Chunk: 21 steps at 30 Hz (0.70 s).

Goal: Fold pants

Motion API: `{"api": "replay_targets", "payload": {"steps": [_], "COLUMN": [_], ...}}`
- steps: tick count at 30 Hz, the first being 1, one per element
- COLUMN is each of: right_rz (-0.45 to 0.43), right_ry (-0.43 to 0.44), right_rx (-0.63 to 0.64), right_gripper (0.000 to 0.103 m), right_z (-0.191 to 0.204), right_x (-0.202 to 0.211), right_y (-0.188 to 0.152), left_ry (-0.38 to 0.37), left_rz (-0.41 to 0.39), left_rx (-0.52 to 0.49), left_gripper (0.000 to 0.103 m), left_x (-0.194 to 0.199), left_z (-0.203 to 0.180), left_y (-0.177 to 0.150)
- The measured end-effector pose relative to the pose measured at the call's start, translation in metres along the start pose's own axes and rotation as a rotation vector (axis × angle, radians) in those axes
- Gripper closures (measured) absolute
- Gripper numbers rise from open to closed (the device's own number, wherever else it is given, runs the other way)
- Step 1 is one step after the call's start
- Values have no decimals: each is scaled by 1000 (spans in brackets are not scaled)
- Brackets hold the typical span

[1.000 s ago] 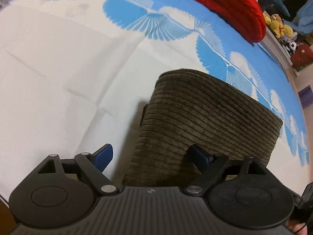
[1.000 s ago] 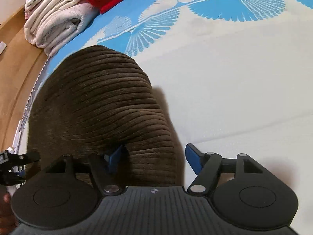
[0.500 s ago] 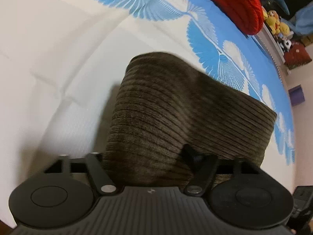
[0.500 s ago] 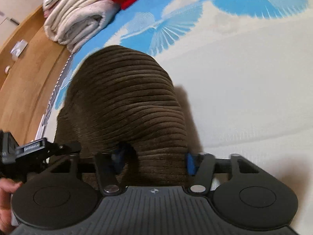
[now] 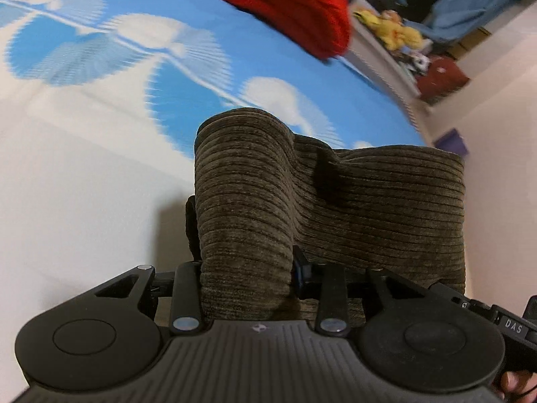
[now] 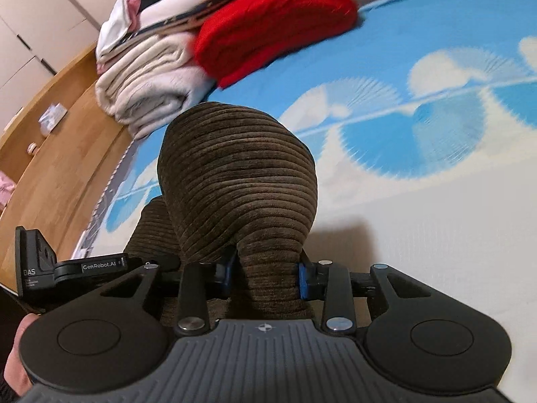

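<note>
Step in hand: both grippers take up the near edge of the folded brown corduroy pants (image 5: pixel 335 208), a judgement from how the cloth bunches and stands up between the jaws.
Left gripper (image 5: pixel 248 268): its jaws have just been closing and now clench a thick bundle of corduroy; the cloth fills the gap from side to side.
Right gripper (image 6: pixel 266 275): its jaws have likewise just been closing, and the blue pads (image 6: pixel 302 280) press on a narrowed neck of the same cloth, which balloons out above them.
Where the pants are: on the bed cover (image 5: pixel 84 201) with blue fan shapes, the near end raised in the two grips, the far end, as far as shows, down on the cover.
Beside: a red knit (image 6: pixel 268 33) and a stack of pale folded blankets (image 6: pixel 147 80) lie well apart at the far edge.
Next move calls for: carrying both held corners together and level over the far end, so the fold lands square; uneven travel would skew the layers.
Risk: thick corduroy may slip from either pinch.
</note>
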State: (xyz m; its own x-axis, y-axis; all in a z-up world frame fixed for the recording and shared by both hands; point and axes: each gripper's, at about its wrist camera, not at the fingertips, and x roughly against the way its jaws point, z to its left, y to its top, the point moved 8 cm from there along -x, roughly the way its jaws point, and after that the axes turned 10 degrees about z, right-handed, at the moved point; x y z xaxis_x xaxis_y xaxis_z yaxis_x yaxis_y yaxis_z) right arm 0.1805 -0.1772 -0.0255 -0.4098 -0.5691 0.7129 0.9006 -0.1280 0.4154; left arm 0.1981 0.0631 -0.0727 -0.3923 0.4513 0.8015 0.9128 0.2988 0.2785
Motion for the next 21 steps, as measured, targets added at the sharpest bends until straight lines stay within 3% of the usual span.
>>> {"api": "replay_targets", "payload": {"steps": [6,7,9,11,12,13,16,21], "right_rz": [-37,-34,9,33,4,-13,-67,-107], "right_ry": [-42,-43,-73,-230,-340,-382,-306,-257], "right_rx": [-21,-41,-80,-116,-130,-132,-99,71], "right_gripper": [67,67,63,60,60,60,60,60], "right_z": [-69,-83,-114,-147,-164,-172,-169,-148], "right_x": [46,48,43,37,42,46,61,55], "right_y": [14,13,9,2,2,3,15,35], "left_ry": [-58,-35,47,172,218,229,174,151], "left_rz": [27,41,47,-18,-51,-70,-82,-33], "left_rx": [-89,-101,-122,-141,-164,-178,-229,-410], "left_gripper": [58,52,49,49,49,49,49,51], "left_x": [-46,-55,-69,-65,-60,-57,-50,-62], "left_z": [-65,-71,-70,-64,-64,-66,-79,-104], "left_y": [-7,-7,-5,1,5,7,5,-19]}}
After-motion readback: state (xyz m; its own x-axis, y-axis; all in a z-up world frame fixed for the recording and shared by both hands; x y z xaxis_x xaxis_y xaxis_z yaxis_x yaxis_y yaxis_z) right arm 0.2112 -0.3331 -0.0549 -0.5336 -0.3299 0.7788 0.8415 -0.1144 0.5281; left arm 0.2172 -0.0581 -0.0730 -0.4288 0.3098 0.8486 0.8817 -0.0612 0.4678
